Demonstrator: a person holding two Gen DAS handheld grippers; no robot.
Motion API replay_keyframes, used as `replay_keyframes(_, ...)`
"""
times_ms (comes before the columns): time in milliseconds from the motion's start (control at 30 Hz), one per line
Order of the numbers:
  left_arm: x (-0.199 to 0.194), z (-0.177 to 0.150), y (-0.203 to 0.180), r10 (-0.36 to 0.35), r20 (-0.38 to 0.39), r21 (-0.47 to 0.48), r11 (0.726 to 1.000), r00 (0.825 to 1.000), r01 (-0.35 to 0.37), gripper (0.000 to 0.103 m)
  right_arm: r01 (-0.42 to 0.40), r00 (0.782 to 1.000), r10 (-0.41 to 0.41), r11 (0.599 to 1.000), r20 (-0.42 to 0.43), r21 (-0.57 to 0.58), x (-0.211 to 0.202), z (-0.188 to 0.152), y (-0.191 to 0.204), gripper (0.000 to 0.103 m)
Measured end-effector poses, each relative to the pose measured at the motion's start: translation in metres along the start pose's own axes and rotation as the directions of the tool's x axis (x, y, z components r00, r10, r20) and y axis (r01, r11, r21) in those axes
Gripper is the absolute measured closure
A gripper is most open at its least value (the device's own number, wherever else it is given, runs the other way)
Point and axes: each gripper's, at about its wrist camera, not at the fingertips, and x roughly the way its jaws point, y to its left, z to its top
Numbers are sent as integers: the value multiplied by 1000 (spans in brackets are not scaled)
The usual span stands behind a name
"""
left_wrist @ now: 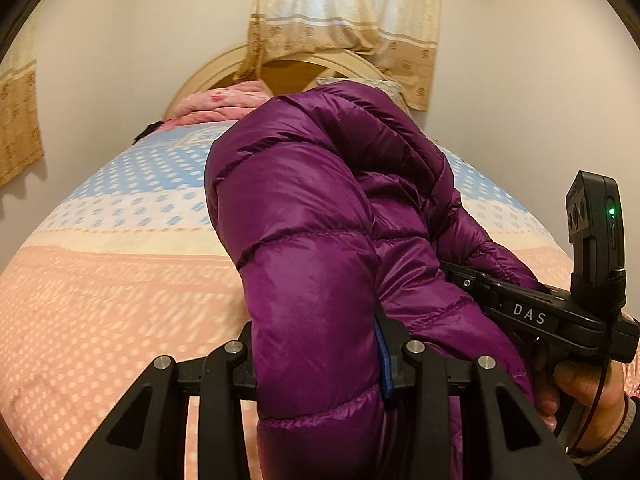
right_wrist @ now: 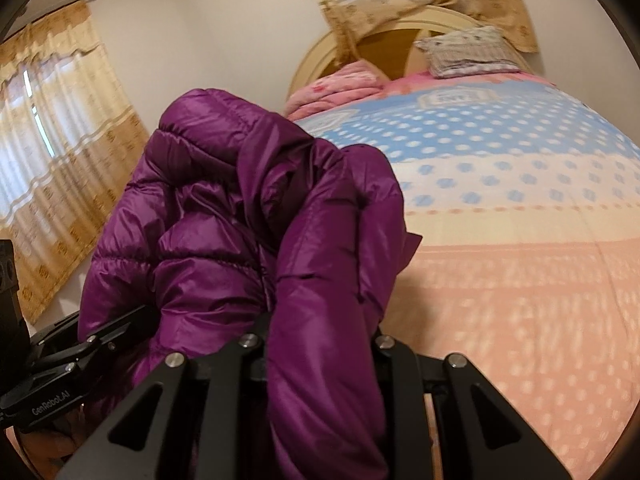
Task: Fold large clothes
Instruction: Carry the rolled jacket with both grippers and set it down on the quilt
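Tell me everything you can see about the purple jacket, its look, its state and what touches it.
The jacket is a shiny purple puffer, quilted in stitched horizontal channels, of thin glossy fabric that looks like nylon. It is bunched and lifted above the bed, not spread flat. The left tool is shut on one fold, and the right tool is shut on another. A small blue tab shows at the left tool's grip.

Black claws w/ silver screws, "DAS" label on right claw [left_wrist: 452, 276], green LED, dark sleeve.
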Motion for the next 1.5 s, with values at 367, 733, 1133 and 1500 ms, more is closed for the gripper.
replay_keyframes(367, -11, -14, 41, 66, 0, -60, 996, 998, -66, 62, -51, 997, 46, 996, -66, -72, 31, -4, 41, 78)
replay_keyframes(733, -14, -31, 71, 106, -25, -104, 989, 994, -108, 63, -78, 989, 64, 992, -132, -101, 60, -13, 59, 78)
replay_keyframes(1133, -6, -44, 87, 104, -71, -134, 985, 992, -113, 62, -73, 982, 53, 991, -182, -108, 75, -17, 68, 78)
replay_keyframes(1500, 18, -60, 101, 123, -150, -156, 977, 981, -146, 39, -45, 971, 18, 993, -237, -105, 92, -25, 63, 75)
